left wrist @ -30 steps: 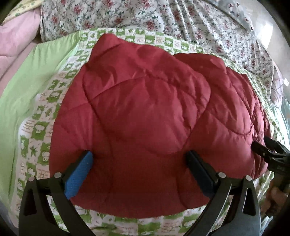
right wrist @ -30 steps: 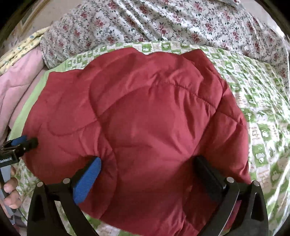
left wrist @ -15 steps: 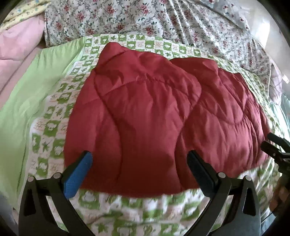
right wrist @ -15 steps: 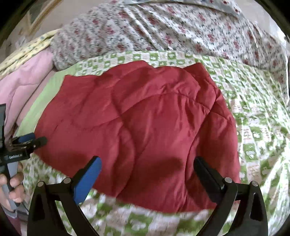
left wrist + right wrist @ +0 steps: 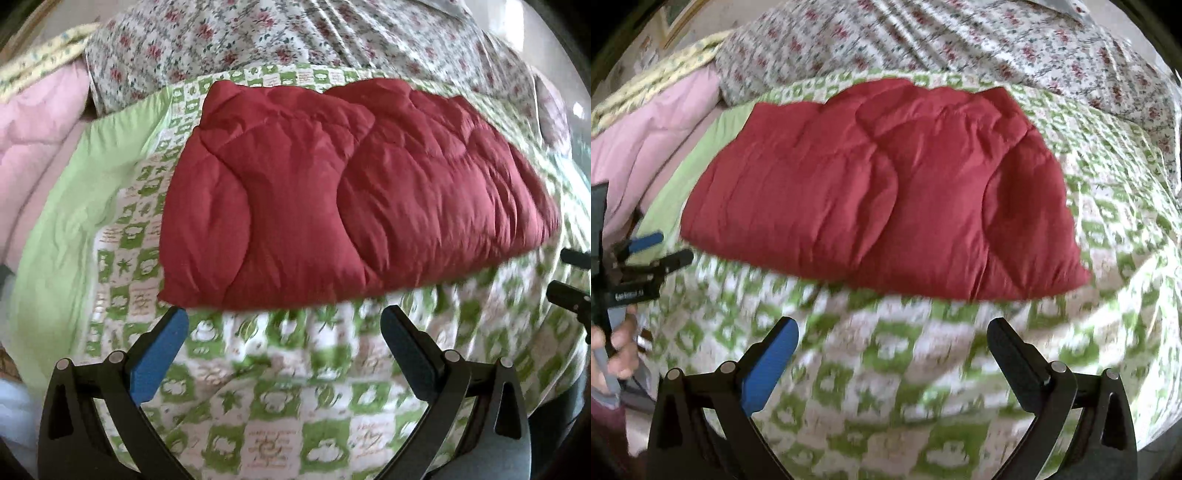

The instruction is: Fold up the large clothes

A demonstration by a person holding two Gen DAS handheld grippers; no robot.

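A dark red quilted puffy garment (image 5: 332, 192) lies folded into a wide block on the green-and-white patterned bedspread (image 5: 280, 398). It shows in the right wrist view too, the red garment (image 5: 879, 188) lying flat with nothing holding it. My left gripper (image 5: 284, 332) is open, pulled back from the garment's near edge, nothing between its fingers. My right gripper (image 5: 892, 343) is also open and clear of the cloth. At the left edge of the right wrist view the left gripper (image 5: 657, 251) shows, held by a hand (image 5: 617, 347).
A floral-print cover (image 5: 295, 37) is heaped behind the garment. Pink bedding (image 5: 40, 122) and a plain green sheet strip (image 5: 74, 206) lie to the left. The patterned bedspread (image 5: 923, 398) stretches between the grippers and the garment. The right gripper's tips (image 5: 572, 284) poke in at the right edge.
Both grippers drew back from the red garment, which they were pressing against a second ago. The garment now lies farther away with bedspread showing in front.
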